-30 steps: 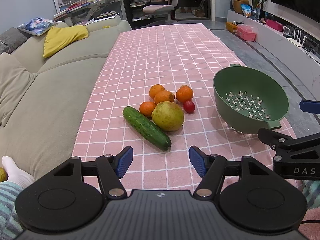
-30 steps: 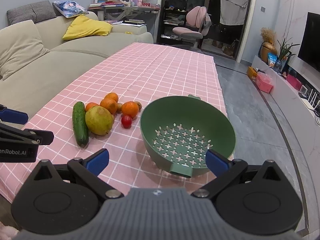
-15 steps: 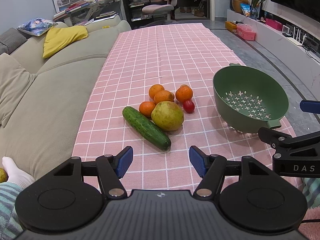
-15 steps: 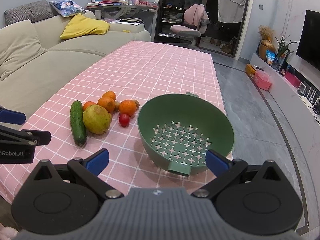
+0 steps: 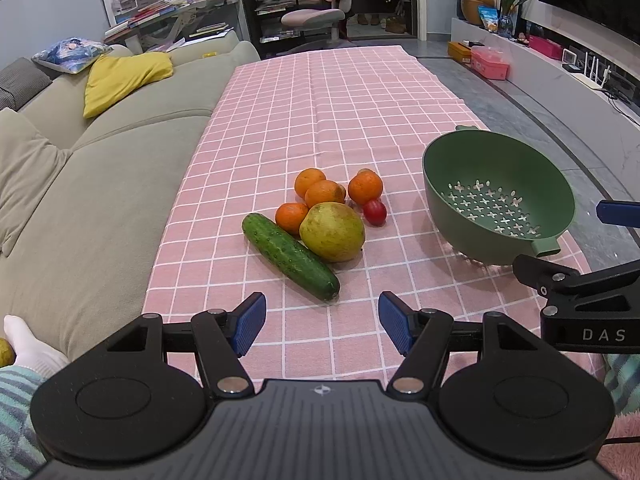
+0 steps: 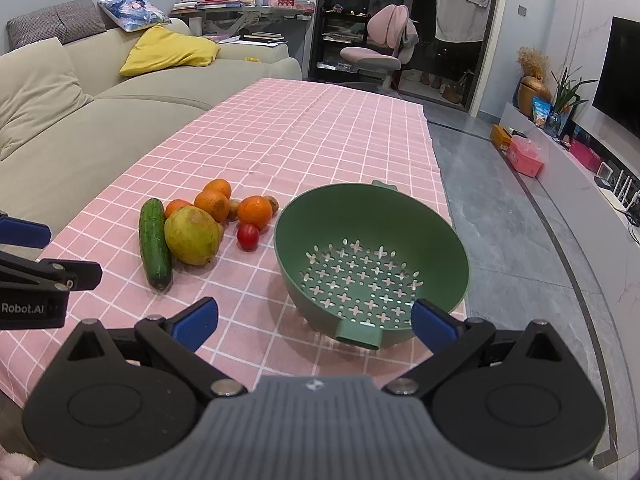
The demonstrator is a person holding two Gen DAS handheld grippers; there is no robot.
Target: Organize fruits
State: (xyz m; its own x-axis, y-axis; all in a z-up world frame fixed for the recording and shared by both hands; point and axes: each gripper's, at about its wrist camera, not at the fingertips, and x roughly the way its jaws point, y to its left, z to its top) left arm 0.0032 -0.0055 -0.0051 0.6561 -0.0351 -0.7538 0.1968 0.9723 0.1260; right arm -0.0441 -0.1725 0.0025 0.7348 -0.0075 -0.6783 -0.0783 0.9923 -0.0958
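Your left gripper (image 5: 322, 322) hovers above the near edge of the pink checked cloth (image 5: 360, 92), jaws spread wide and empty. Your right gripper (image 6: 314, 320) is also wide open and empty, poised just in front of the green colander (image 6: 452, 240).

The fruit sits in 1 tight cluster left of the colander: 4 oranges (image 5: 325, 194), 1 large yellow-green fruit (image 5: 332, 232), 1 small red fruit (image 5: 375, 212) and 1 cucumber (image 5: 290, 256). The colander holds nothing.

Hazards from here:
- The pieces touch each other. Closing on 1 is likely to nudge its neighbours; round fruit can roll toward the cloth edge.
- The large fruit may be too wide for a secure grip and could slip.
- The colander's near side sits close to the table edge. Pushing it may tip it off.
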